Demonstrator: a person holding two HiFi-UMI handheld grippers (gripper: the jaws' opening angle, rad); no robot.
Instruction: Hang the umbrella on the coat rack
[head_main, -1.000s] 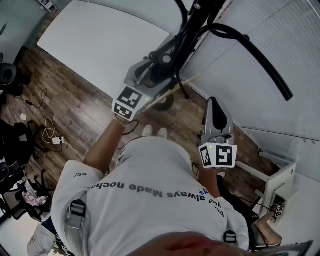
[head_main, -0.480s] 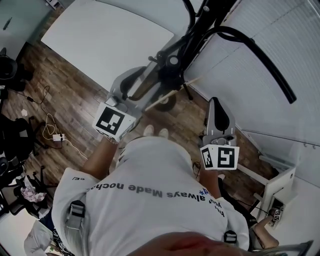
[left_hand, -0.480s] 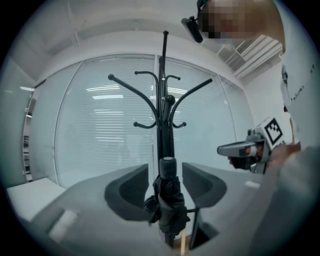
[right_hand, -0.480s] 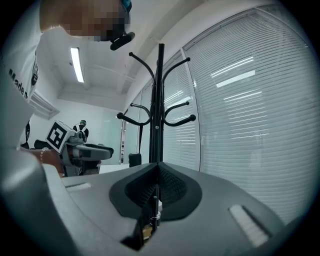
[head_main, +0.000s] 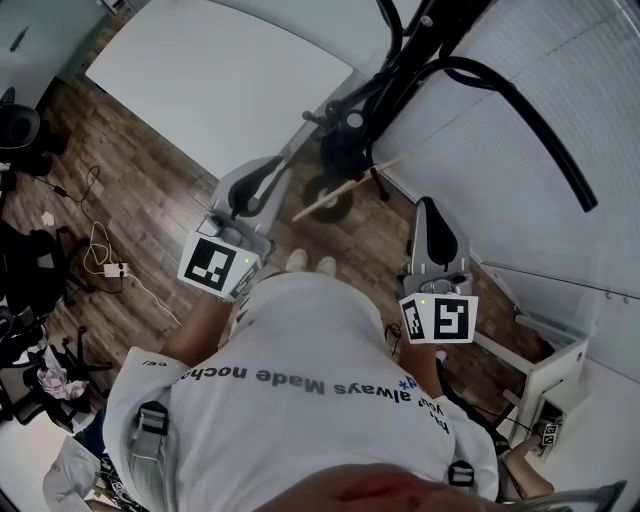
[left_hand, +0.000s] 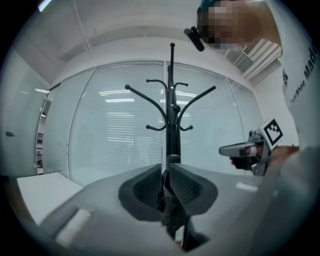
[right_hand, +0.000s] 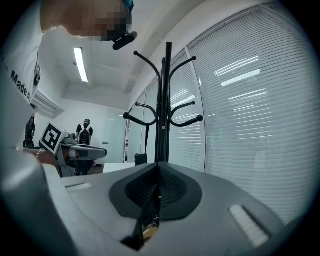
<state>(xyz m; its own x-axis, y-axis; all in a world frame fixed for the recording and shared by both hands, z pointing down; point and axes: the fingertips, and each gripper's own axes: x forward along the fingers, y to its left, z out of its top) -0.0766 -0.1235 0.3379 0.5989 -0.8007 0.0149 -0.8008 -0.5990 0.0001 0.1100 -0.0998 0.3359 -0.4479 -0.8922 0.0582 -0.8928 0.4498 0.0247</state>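
The black coat rack stands by the blinds; it is straight ahead in the left gripper view and in the right gripper view. The dark folded umbrella hangs against its pole, its wooden end sticking out low. Through the left jaws the umbrella shows as dark fabric beyond them. My left gripper is shut on nothing, a short way back from the rack. My right gripper is level beside the rack, jaws together and empty.
A white table stands behind the rack at the left. Window blinds fill the right. Cables and a power strip lie on the wood floor at the left. A person stands far off in the right gripper view.
My left gripper has drawn back from the rack toward my body and its jaws have gone from open to shut. The umbrella stays at the rack. The right gripper has not moved.
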